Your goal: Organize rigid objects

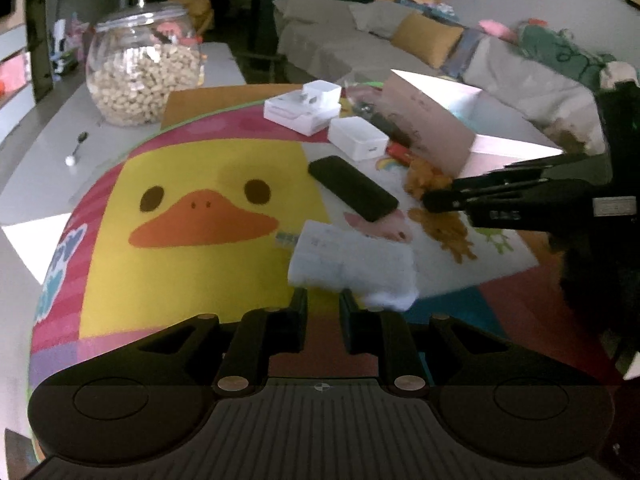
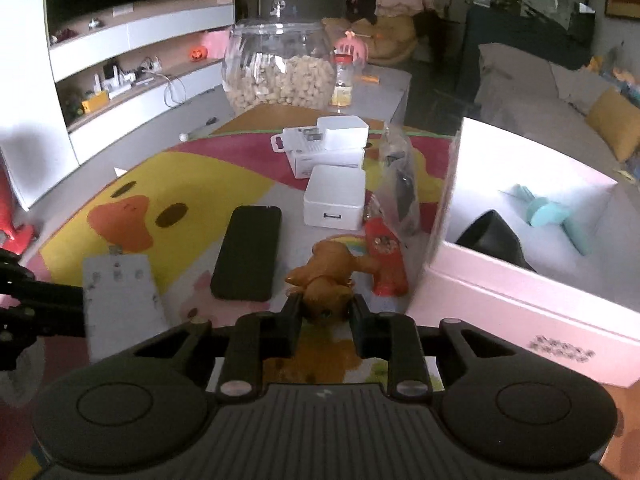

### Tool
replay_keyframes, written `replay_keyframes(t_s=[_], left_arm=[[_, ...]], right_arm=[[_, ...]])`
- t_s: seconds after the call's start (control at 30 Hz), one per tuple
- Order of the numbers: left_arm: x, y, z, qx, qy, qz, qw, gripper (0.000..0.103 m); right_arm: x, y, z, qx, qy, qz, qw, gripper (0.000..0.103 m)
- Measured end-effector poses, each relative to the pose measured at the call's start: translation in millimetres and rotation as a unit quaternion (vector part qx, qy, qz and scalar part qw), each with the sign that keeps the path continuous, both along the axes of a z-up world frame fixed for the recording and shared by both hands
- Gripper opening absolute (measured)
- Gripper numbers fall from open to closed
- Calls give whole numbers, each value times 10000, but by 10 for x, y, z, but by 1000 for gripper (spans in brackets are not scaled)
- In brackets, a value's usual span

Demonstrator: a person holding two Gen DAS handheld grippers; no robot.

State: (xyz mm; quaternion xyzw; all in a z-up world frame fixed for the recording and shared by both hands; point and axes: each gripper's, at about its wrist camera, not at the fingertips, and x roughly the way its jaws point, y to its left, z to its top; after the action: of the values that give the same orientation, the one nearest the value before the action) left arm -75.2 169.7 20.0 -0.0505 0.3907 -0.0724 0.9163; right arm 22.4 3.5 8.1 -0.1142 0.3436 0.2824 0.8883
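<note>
the step in hand is the pickup: both claws have each taken one item off the duck-print mat (image 2: pixel 132 176) on the tabletop, and the open white storage box (image 2: pixel 520 304) stands just to the right of the clutter, already holding a teal object and a dark one.

the right claw (image 2: pixel 325 312) is clamped on the orange toy figure (image 2: pixel 328 276), its fingers pressing the toy's rounded, glossy moulded body from both sides, just beside the box wall. the next move, as i judge it, calls for a lift clear of the tall wall and a swing right to drop it inside, without knocking the red toy (image 2: pixel 386 260) beside it.

the left claw (image 1: pixel 323 300) is closed to a narrow gap on the near edge of the flat white card pack (image 1: pixel 352 264), thin, stiff and matte; held by its edge, it may pivot.

the black phone (image 2: pixel 248 252), slab-like and smooth, and the square white boxes (image 2: pixel 334 198) wait on the mat.
</note>
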Motion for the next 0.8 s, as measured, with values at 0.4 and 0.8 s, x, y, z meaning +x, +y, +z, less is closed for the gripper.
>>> replay_keyframes(t_s=[0.4,0.8], left_arm=[[165,156,50,-1130,180,1176,9864,20],[781,-607,70,193,-191,532,9982,27]], right_arm=[[-418,-1225,-93,160,-128,-1092,9938,36],[-377,-1353,-139,456,-97,-1258,9910,66]])
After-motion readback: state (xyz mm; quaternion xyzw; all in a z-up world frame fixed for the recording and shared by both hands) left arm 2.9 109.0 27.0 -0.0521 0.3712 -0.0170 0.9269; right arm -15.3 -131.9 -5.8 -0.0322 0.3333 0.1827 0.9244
